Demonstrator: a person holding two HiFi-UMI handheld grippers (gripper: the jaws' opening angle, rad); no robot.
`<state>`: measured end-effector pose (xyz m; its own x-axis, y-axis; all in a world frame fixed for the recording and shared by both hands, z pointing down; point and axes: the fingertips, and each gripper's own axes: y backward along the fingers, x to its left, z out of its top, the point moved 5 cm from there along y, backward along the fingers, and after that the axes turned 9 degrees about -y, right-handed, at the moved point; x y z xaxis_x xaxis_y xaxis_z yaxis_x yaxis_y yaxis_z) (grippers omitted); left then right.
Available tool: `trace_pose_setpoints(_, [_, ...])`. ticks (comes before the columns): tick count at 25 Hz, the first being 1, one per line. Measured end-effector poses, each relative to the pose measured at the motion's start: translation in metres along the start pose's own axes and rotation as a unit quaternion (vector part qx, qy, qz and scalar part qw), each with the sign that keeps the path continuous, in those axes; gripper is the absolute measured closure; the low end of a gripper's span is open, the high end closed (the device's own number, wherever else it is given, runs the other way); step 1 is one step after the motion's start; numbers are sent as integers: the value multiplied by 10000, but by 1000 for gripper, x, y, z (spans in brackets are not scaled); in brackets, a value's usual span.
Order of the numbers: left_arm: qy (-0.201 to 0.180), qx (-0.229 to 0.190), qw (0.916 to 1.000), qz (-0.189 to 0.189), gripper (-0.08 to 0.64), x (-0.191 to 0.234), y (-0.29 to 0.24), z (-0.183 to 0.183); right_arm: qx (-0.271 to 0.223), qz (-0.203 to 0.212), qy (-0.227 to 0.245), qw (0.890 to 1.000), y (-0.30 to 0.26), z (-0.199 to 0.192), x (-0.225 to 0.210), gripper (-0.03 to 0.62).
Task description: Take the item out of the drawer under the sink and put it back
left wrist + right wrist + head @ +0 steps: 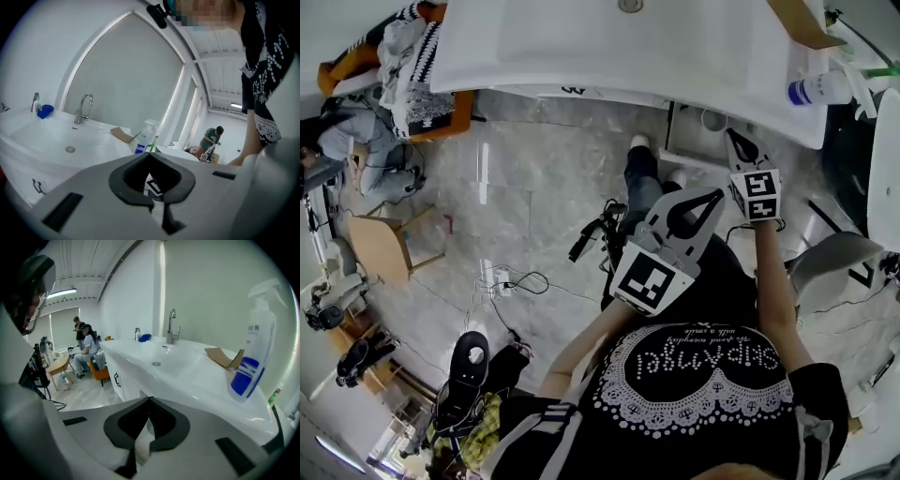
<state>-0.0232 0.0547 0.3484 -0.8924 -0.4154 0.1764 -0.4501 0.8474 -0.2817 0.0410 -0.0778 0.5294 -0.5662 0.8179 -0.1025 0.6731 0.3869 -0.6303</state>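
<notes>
Fingertips (176,426) on my right gripper (150,399) and left gripper (150,153) are pressed together on nothing, just short of the white sink counter (187,376). Its drawer front (126,383) looks closed, and I can't see the item. Spray bottle (253,352), cardboard (224,357) and faucet (171,329) stand on top; beyond, marble floor (84,390) and a seated person (86,350).

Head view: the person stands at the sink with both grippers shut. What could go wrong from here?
1. The spray bottle stands near the counter's edge, close to the right gripper; a swing could knock it off.
2. Cables lie on the floor near the person's feet, a possible trip hazard when crouching.
3. The right and the left gripper are both shut and empty; they must open before taking the cabinet handle.
</notes>
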Motion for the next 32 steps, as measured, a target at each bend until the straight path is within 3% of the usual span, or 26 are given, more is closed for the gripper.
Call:
trace_pose_setpoints(6, [-149,-25,9986,-498,555,-26,-11,-1,-610,-123,-307,9976,51,18,3,574])
trace_pose_setpoints(13, [-871,-231,9892,-1158,555,-70,-17,13,-1268,-245,-578,9899,116,38,6,574])
trace_pose_setpoints(20, [-1057,-629,9877,-964,555,-64,-14,24,-1845,-431,-725,9792,162,56,5,574])
trace_pose_setpoints(32, [-1527,-748,9811,-923,555,-61,-16,29,-2580,-357,-732,9627,223,85,35,574])
